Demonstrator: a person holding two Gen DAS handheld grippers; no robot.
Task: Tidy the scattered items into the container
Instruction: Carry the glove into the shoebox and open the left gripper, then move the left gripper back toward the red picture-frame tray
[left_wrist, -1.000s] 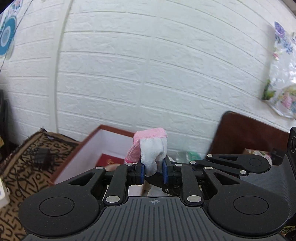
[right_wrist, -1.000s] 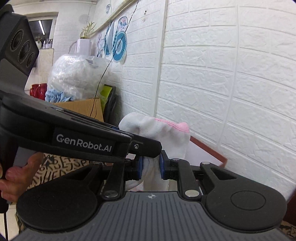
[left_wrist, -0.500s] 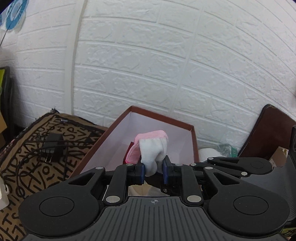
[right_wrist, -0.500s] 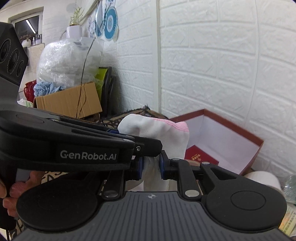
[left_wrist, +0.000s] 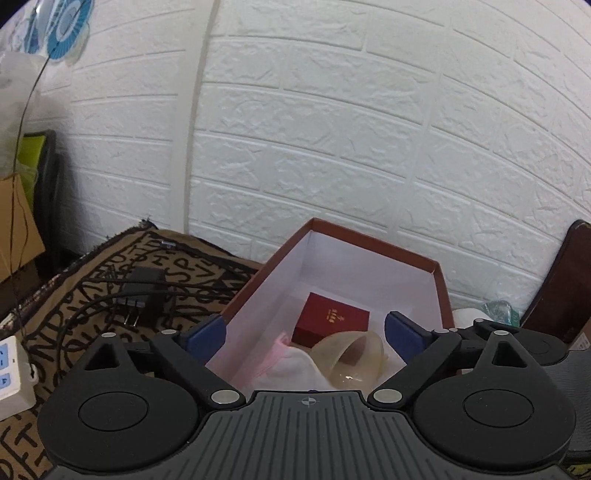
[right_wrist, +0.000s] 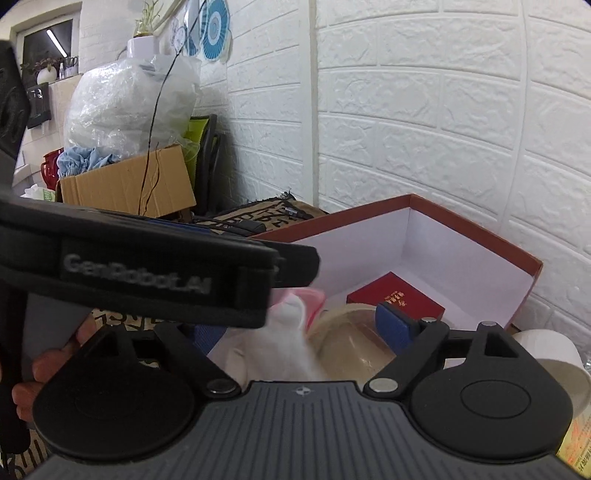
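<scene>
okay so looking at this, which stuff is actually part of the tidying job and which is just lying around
Part of the job:
shoebox
pink-cuffed white sock, in the box
roll of clear tape, in the box
red gift box, in the box
left gripper and right gripper, both open

Just lying about:
power adapter on the patterned rug
cardboard box
plastic-wrapped bundle

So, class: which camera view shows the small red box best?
The left wrist view: the red box lies unobstructed inside the container, top and front visible. In the right wrist view the red box is partly hidden behind a blue finger pad.
</scene>
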